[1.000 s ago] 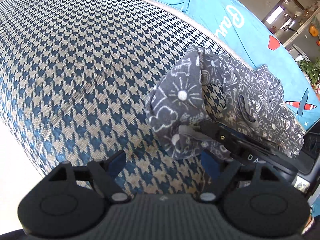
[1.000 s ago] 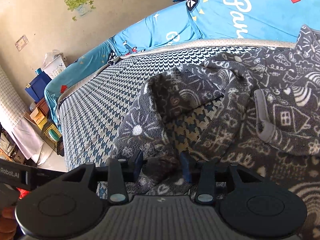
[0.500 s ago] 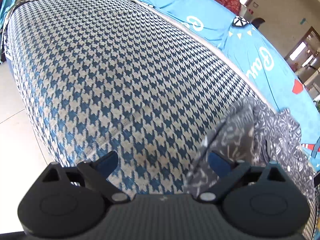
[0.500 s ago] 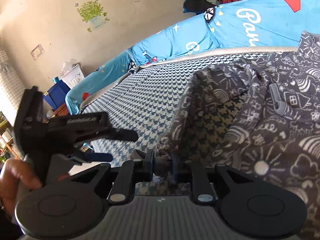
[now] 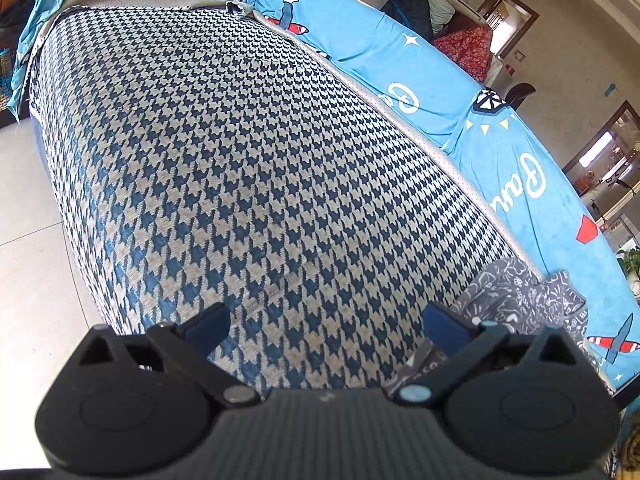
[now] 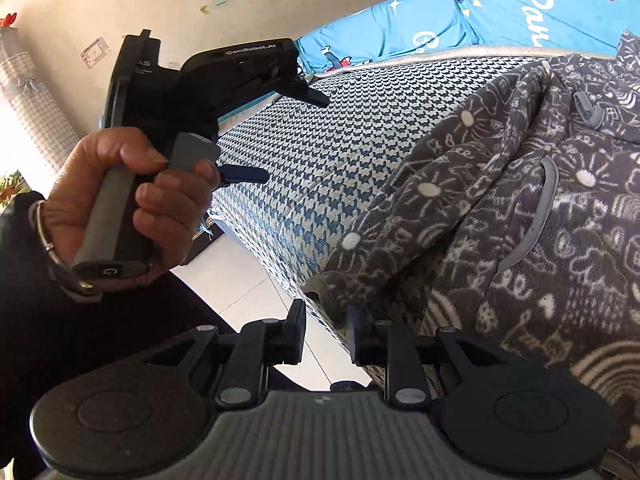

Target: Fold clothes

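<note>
A dark grey fleece garment (image 6: 500, 200) with white doodles lies rumpled on the houndstooth-covered surface (image 6: 340, 120). My right gripper (image 6: 325, 320) pinches its sleeve cuff at the surface's near edge. Its jaws are opening slightly, with the cuff still between the pads. In the left wrist view only a corner of the garment (image 5: 520, 296) shows at the right, beyond the right finger. My left gripper (image 5: 326, 316) hovers over bare houndstooth, its jaws opening wide with nothing between them. The right wrist view shows that left gripper (image 6: 290, 138) held in a person's hand (image 6: 132, 192), off to the left of the garment.
A blue printed sheet (image 5: 500, 152) covers the bed behind the houndstooth surface. Pale tiled floor (image 6: 248, 292) lies below the near edge. A wall with plant stickers stands at the left, and doorways show at the far right.
My left gripper let go of the garment, opened wide and swung left over bare houndstooth. My right gripper closed on the sleeve cuff and drew it toward the near edge.
</note>
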### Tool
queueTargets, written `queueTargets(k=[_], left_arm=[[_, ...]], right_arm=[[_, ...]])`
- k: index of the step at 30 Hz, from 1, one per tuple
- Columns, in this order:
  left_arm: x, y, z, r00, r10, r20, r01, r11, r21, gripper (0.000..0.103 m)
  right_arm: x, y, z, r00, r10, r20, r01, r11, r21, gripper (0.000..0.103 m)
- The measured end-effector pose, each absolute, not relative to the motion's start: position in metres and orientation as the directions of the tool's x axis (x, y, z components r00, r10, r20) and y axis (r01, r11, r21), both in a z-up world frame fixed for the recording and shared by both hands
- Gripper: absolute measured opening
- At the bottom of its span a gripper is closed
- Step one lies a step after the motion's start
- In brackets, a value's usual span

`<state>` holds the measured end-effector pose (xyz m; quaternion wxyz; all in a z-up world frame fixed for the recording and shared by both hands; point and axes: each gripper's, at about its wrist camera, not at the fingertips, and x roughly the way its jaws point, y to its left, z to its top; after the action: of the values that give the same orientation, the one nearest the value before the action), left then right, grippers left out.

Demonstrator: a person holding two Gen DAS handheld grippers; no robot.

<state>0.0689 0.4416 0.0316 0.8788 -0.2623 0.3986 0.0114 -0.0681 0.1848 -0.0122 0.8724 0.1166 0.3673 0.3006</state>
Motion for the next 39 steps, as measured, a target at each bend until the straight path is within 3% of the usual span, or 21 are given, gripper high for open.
queueTargets(k=[6,10,14,26,39], left_arm=[[0.068,0.443,0.035,0.690,-0.187,-0.699,-0.231,0.858,-0.459,0.103],[0.067,0.448,0.034,0.689,-0.189,-0.699,-0.236,0.854,-0.463,0.103],[0.068,0.453,0.032,0.687,-0.200,-0.699,-0.245,0.841,-0.482,0.103],[0.069,0.462,0.032,0.688,-0.206,-0.696,-0.258,0.827,-0.500,0.103],[0.064,0.471,0.036,0.705,-0.200,-0.681,-0.270,0.812,-0.518,0.103]], right_arm=[[-0.075,0.189,0.002,0.572,0.591,-0.569,-0.469,0.805,0.364,0.023],[-0.068,0.203,0.006,0.610,0.530,-0.589,-0.487,0.837,0.249,0.024],[-0.062,0.224,0.005,0.623,0.499,-0.602,-0.536,0.833,0.136,0.035],[-0.048,0.279,-0.040,0.648,0.335,-0.684,-0.608,0.769,-0.199,0.043],[-0.043,0.303,-0.066,0.685,0.293,-0.667,-0.650,0.659,-0.379,0.055]])
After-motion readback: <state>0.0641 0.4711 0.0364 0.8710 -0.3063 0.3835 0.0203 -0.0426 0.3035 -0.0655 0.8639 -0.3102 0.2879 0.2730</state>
